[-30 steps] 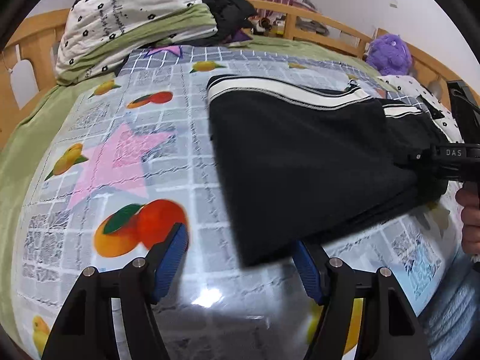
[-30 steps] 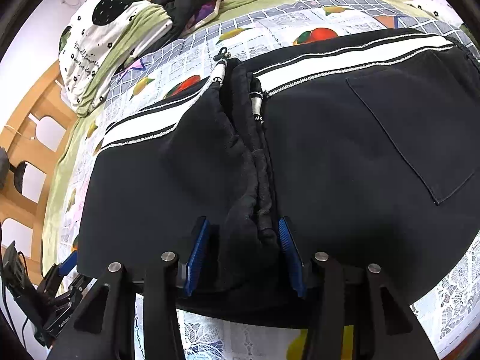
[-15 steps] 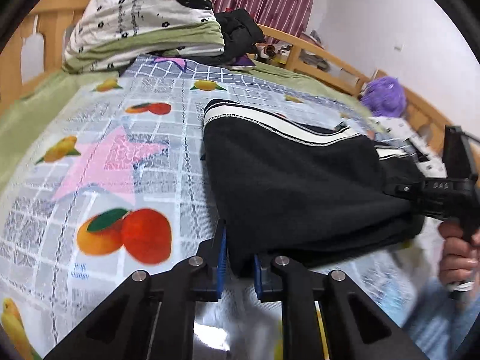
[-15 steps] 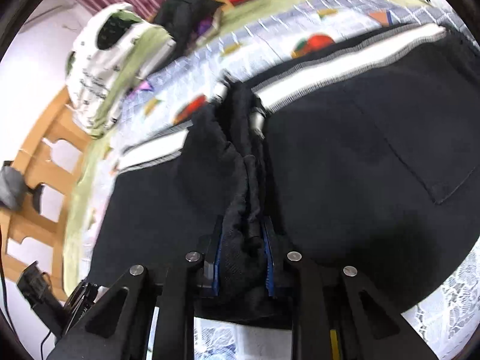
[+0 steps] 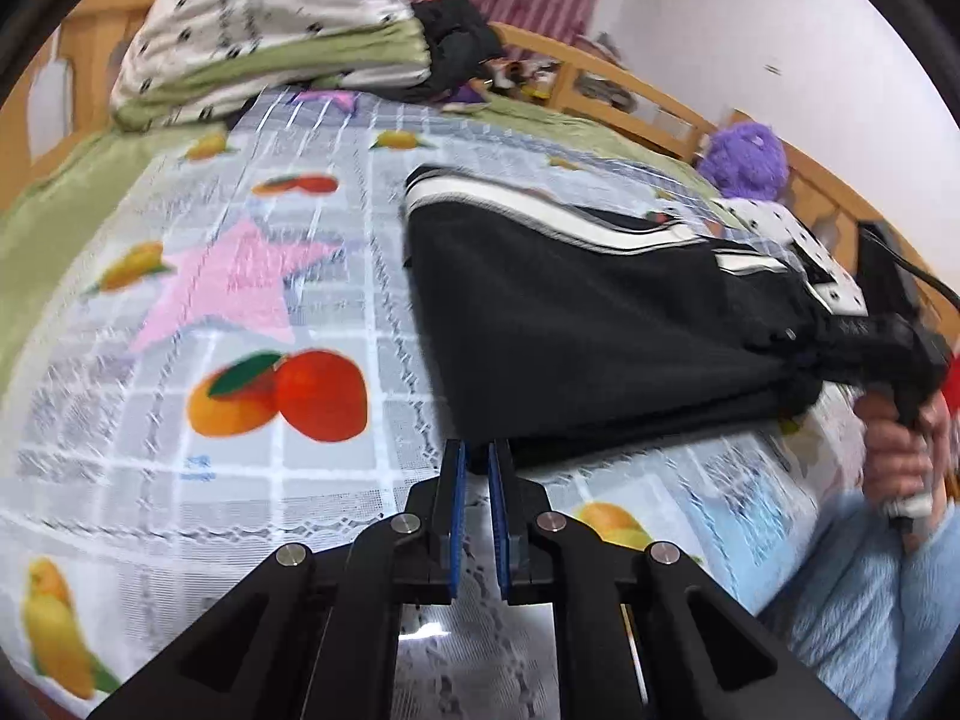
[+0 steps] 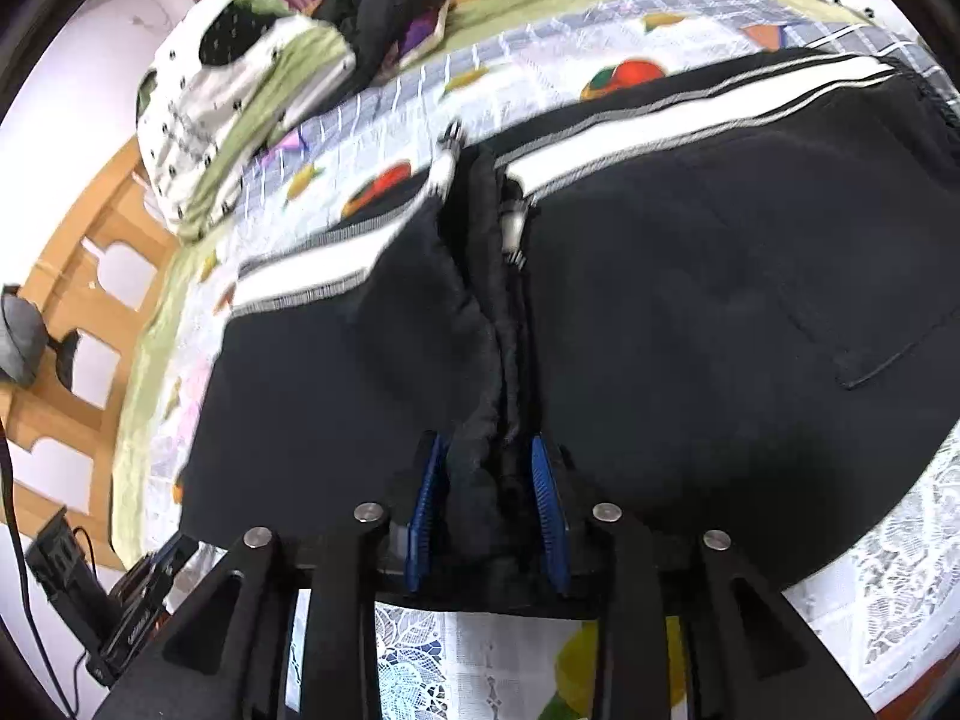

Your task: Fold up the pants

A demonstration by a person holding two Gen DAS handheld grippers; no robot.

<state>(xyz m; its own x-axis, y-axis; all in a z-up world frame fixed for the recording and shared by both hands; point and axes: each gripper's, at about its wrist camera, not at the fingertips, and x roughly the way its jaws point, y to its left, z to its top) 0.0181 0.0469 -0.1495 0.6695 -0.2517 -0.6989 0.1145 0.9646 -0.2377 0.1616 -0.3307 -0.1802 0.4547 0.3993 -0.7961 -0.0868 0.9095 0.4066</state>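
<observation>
The pants (image 6: 690, 330) lie on the bed cover (image 5: 252, 432), spreading ahead of both my grippers. Soft, limp fabric: it sags between 2 holds. My right gripper (image 6: 486, 510), jaws just widened, holds bunched waist fabric. My left gripper (image 5: 475, 468) pinches the near corner.

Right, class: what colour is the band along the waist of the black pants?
White, edged with thin grey lines, on the pants; the right wrist view shows it best.

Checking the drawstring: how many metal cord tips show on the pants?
2. One tip lies left of the bunched waist fold, the other tip right of it on the pants.
</observation>
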